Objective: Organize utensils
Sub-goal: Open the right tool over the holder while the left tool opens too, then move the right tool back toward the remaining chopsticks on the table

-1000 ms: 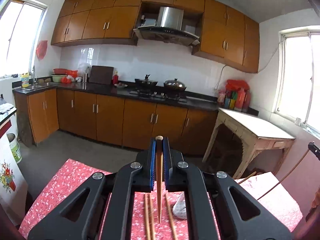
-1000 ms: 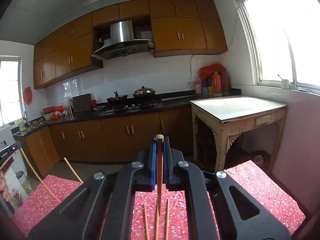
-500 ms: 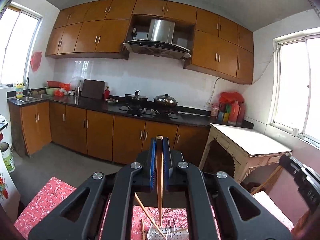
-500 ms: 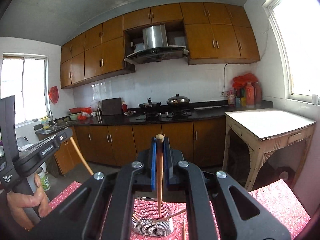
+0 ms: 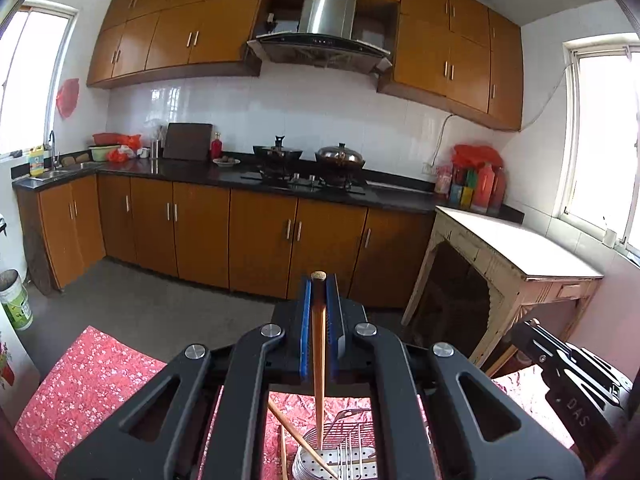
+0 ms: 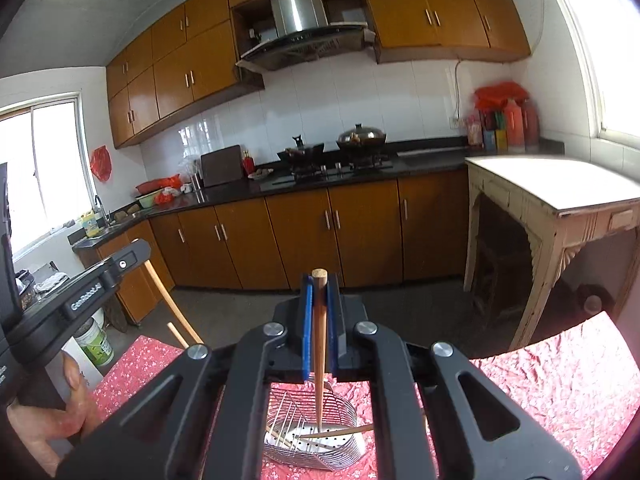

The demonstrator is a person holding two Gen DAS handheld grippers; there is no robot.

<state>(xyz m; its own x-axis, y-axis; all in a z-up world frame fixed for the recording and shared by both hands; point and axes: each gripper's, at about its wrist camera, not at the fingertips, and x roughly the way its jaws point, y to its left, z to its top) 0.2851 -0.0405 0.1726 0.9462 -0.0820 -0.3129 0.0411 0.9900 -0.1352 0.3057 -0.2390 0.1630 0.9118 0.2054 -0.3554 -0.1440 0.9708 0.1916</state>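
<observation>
Chopsticks (image 5: 319, 344) (image 6: 319, 344) clamped in both jaws hang over the wire basket (image 6: 320, 432), where others already lie.

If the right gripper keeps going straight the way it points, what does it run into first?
Probably nothing nearby: past the right gripper lies open floor, then the lower cabinets. Depth is unclear. The metal basket sits below that line.

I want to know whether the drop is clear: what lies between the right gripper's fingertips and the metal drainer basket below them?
In the right wrist view only the chopstick clamped in the right gripper spans it, tip over the basket; nothing else intervenes.
</observation>
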